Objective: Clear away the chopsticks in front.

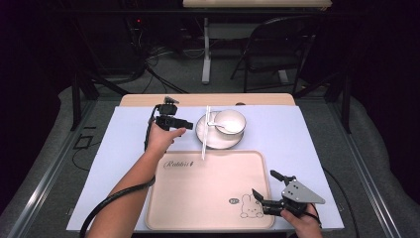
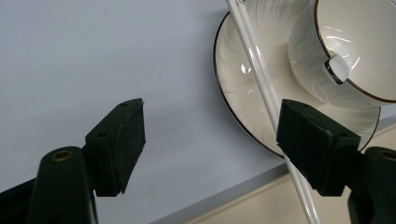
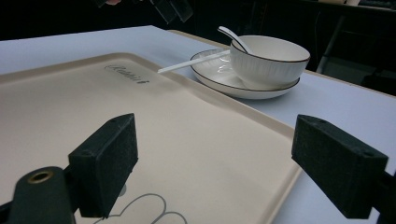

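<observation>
1. Nearest the camera in the high view, the right gripper [image 1: 263,194] is held by a hand at the near right corner of the tray [image 1: 198,198]; its jaws are spread wide and nothing is gripped between them.
2. In the right gripper view the two black jaws are seen well apart above the tray's beige surface, with part of a line drawing beneath the left jaw.
3. A rabbit drawing [image 1: 250,207] is printed near the tray's near right corner, with a small oval mark beside it that is too small to be read.
4. A script word [image 1: 179,162] is printed at the tray's far left corner; it is read as roughly "Rabbit", though the letters are blurred.
5. The left gripper [image 1: 184,127] is held over the pale blue mat [image 1: 124,148], just left of the plate [image 1: 210,139]; its jaws are as wide apart as they get, and nothing is pressed between them.
6. In the left gripper view a pair of white chopsticks [image 2: 261,79] is seen passing beside the right jaw; whether they are touched cannot be told.
7. The chopsticks are laid across the plate's left side, their near ends reaching onto the tray's far rim.
8. A white bowl [image 1: 230,121] with a dark rim is set on the plate, and a spoon [image 1: 225,127] is rested inside it.
</observation>
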